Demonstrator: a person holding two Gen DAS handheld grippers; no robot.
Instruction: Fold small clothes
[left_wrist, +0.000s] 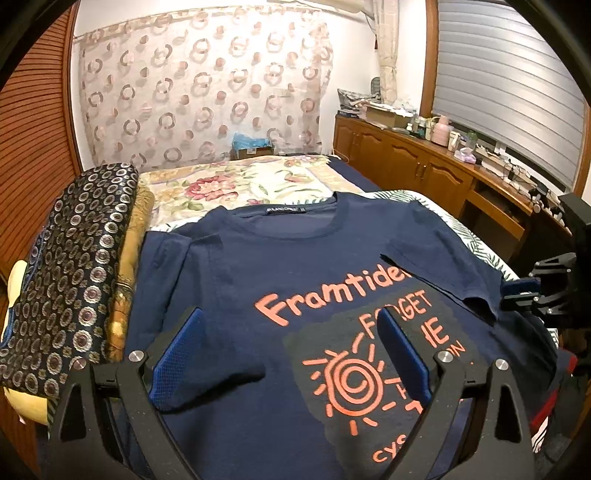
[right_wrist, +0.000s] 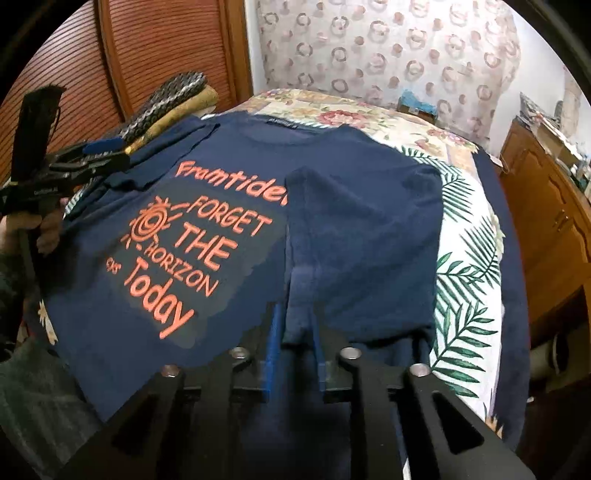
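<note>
A navy T-shirt (left_wrist: 258, 266) with orange print lies face up on the bed, collar at the far end; it also shows in the right wrist view (right_wrist: 207, 302). Its right side with the sleeve is folded over the chest (right_wrist: 362, 229). My left gripper (left_wrist: 291, 325) is open just above the shirt's lower left part, and a fold of cloth lies by its left finger. My right gripper (right_wrist: 295, 325) is shut on the folded edge of the shirt. The left gripper also shows in the right wrist view (right_wrist: 107, 151), and the right gripper in the left wrist view (left_wrist: 521, 295).
A stack of patterned folded fabrics (left_wrist: 74, 280) lies left of the shirt. The floral bedspread (left_wrist: 236, 184) stretches beyond it, and a leaf-print cloth (right_wrist: 465, 258) lies under its right side. A wooden cabinet (left_wrist: 424, 166) with clutter runs along the right.
</note>
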